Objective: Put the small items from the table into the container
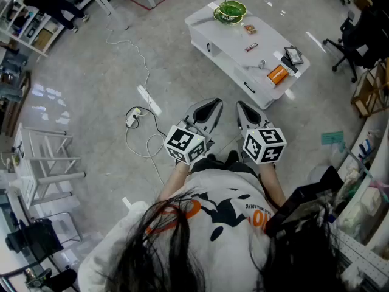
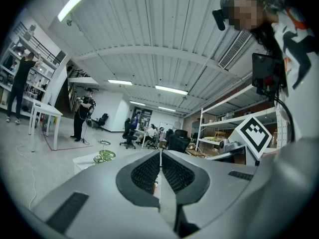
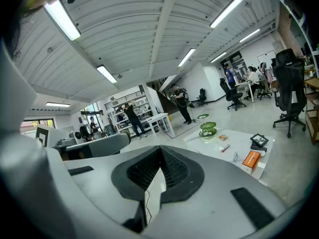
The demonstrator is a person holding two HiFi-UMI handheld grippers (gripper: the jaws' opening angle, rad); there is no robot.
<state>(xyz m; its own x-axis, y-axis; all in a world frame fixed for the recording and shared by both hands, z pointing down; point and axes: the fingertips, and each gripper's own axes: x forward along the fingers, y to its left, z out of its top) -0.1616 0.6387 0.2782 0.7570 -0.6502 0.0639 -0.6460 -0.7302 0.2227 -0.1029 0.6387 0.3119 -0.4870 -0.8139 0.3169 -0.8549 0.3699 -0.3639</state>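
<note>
The task is at its very beginning, in the approach step. The person stands on the grey floor, well apart from the low white table (image 1: pixel 234 55), and holds both tools close to the body. The left gripper (image 1: pixel 214 104) has its jaws pressed together with nothing between them, and the right gripper (image 1: pixel 242 107) is the same, closed and empty. Both point toward the table.

All the small items lie on the table top: an orange box (image 1: pixel 277 74) near the close end, a black flat object (image 1: pixel 293 55) just beside it, a small metallic piece (image 1: pixel 262 64), a red and white stick (image 1: pixel 251 47) in the middle, and a small packet (image 1: pixel 250 28) near the far end. The green tiered bowl (image 1: pixel 229 11) at the far end is probably the container, and it appears to hold none of these items.

The next move probably calls for walking up to the table until the items are within reach. One gripper must then spread its jaws before it comes down over the first item; the orange box seems the closest choice. The thin stick and the metallic piece lie flat, so they may need a low, careful pinch.
</note>
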